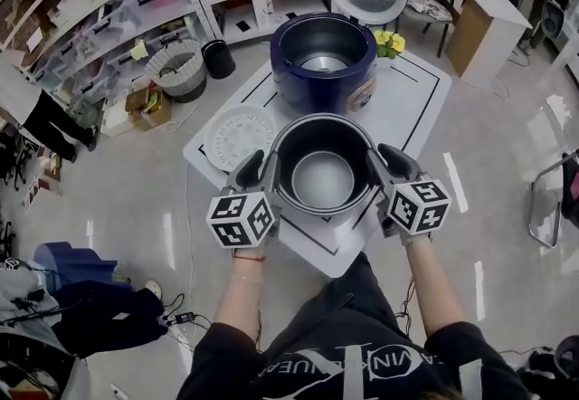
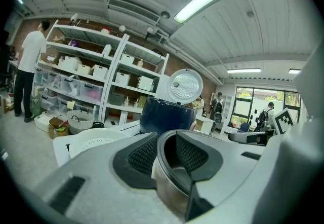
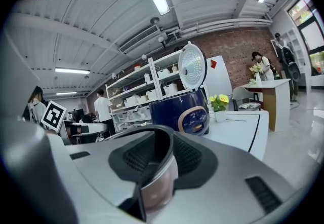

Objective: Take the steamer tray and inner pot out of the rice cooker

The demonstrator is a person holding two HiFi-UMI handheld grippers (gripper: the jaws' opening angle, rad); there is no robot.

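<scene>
Over the white bench point(image 1: 416, 100), left claw point(image 1: 262, 167) and right claw point(image 1: 382, 163) clamp opposite rims of the round silver inner pot point(image 1: 323, 179), likely keeping it level.

Both arms out front, grippers about level. Left gripper point(image 1: 262, 165) jaws clamp the pot point(image 1: 323, 179) rim; right gripper point(image 1: 384, 158) straddles it, looks clamped too.

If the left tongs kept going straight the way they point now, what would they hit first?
Probably the blue rice cooker, dead ahead beyond the inner pot rim the left tongs grip; the steamer tray lies off to the left.
</scene>
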